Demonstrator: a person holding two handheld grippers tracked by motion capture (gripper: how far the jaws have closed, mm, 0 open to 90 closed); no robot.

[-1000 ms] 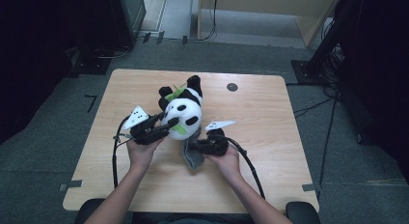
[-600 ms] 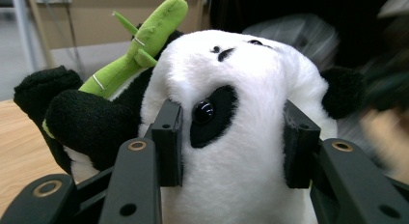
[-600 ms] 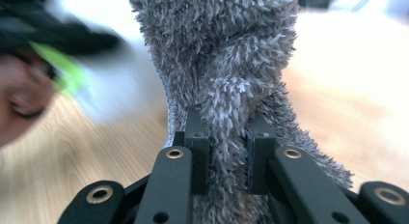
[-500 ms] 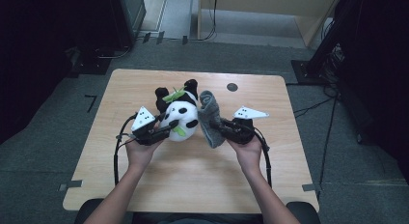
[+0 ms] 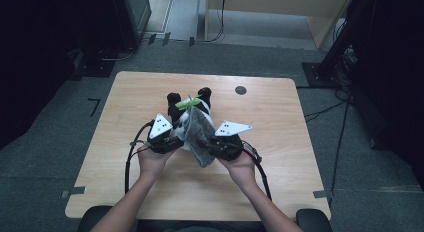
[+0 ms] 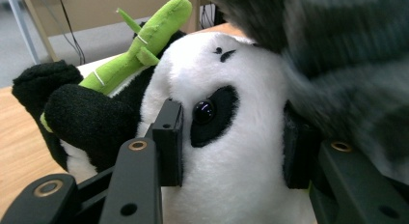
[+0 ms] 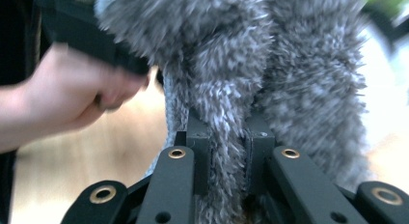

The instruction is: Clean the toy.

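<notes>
Wooden table (image 5: 125, 142) sits in a dark room. On it, the left gripper (image 6: 231, 137) squeezes the toy panda (image 6: 241, 151) by its head. The right gripper (image 7: 226, 147) pinches the fuzzy grey cloth (image 7: 270, 79) tight. That cloth was low by the panda's side a second ago; now it is lifted over the panda's head, so it looks ready to go on like a hat.

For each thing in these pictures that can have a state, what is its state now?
Black-and-white plush panda: head clamped between the left gripper's pads, green bamboo stick against its paw.
Fuzzy grey cloth: pinched, draped over the panda's head.
Left gripper: shut on the panda.
Right gripper: shut on the cloth.
Wooden table: under the panda's body.
</notes>
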